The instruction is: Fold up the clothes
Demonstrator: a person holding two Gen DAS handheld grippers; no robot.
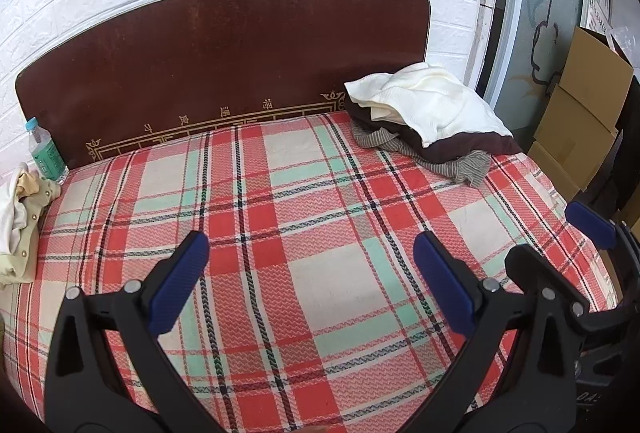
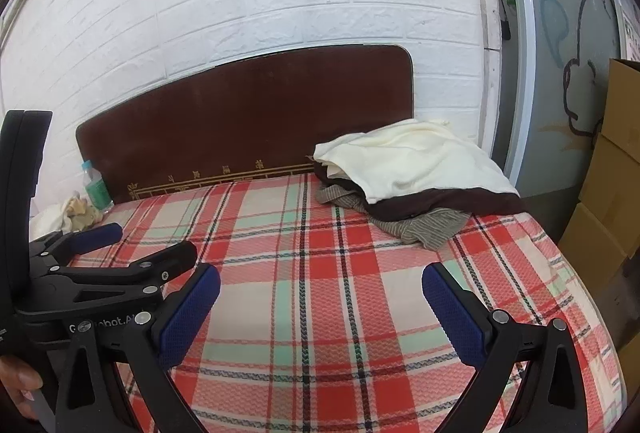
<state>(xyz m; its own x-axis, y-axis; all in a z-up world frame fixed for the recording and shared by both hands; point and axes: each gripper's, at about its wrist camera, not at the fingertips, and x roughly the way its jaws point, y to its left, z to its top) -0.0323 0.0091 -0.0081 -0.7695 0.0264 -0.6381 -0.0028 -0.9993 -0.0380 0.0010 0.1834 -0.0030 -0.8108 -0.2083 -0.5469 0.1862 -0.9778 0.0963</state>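
A pile of clothes lies at the bed's far right corner: a cream knit garment point(image 1: 428, 101) point(image 2: 416, 161) on top of a dark brown one point(image 1: 472, 147) point(image 2: 452, 203), with a grey striped garment point(image 1: 460, 165) point(image 2: 432, 227) under them. A second heap of beige and white clothes point(image 1: 18, 217) point(image 2: 72, 215) sits at the far left edge. My left gripper point(image 1: 312, 257) is open over the plaid bedspread point(image 1: 304, 233) point(image 2: 320, 273), holding nothing. My right gripper point(image 2: 322, 287) is open too, empty, beside the left one. The pile is well beyond both.
A dark brown headboard point(image 1: 224, 73) point(image 2: 248, 117) stands against a white brick wall. A plastic water bottle point(image 1: 44, 149) point(image 2: 96, 187) stands at the far left corner. Cardboard boxes point(image 1: 580, 105) point(image 2: 612, 169) are stacked right of the bed. A hand point(image 2: 20, 385) shows at lower left.
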